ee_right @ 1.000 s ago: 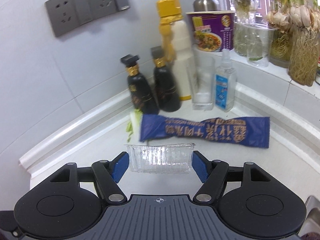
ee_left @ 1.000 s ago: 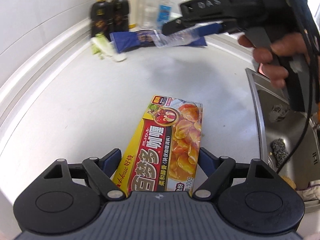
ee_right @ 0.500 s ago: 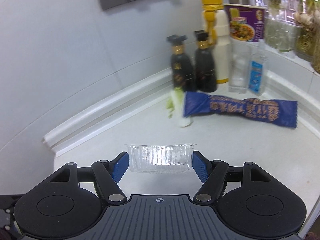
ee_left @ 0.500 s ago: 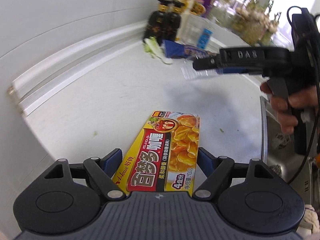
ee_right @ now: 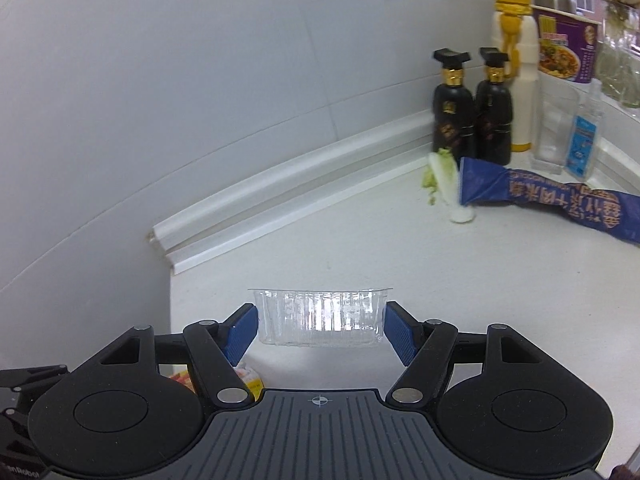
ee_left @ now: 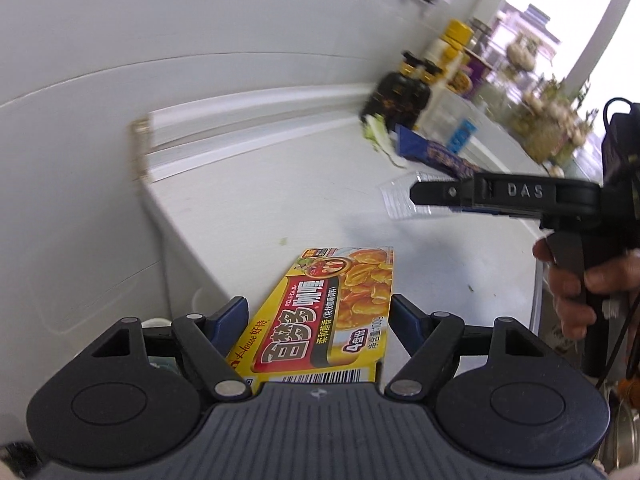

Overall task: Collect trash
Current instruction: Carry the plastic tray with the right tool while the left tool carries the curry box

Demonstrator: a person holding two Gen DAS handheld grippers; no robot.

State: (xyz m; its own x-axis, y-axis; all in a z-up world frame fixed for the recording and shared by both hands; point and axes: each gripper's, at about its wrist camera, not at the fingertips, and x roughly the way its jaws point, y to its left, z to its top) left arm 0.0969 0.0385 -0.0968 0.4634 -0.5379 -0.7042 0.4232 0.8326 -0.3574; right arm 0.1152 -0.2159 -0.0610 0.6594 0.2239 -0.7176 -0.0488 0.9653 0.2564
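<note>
While our left gripper (ee_left: pixel 320 320) tightens on the yellow curry box (ee_left: pixel 320 320) and our right gripper (ee_right: pixel 320 326) clamps the clear plastic tray (ee_right: pixel 320 318), both lifted above the white counter (ee_right: pixel 400 248), we should carry them level with firm grips, past the counter's end.

Two dark bottles (ee_right: pixel 472 116) stand against the wall; a yellow-capped bottle (ee_right: pixel 514 52) behind.
</note>
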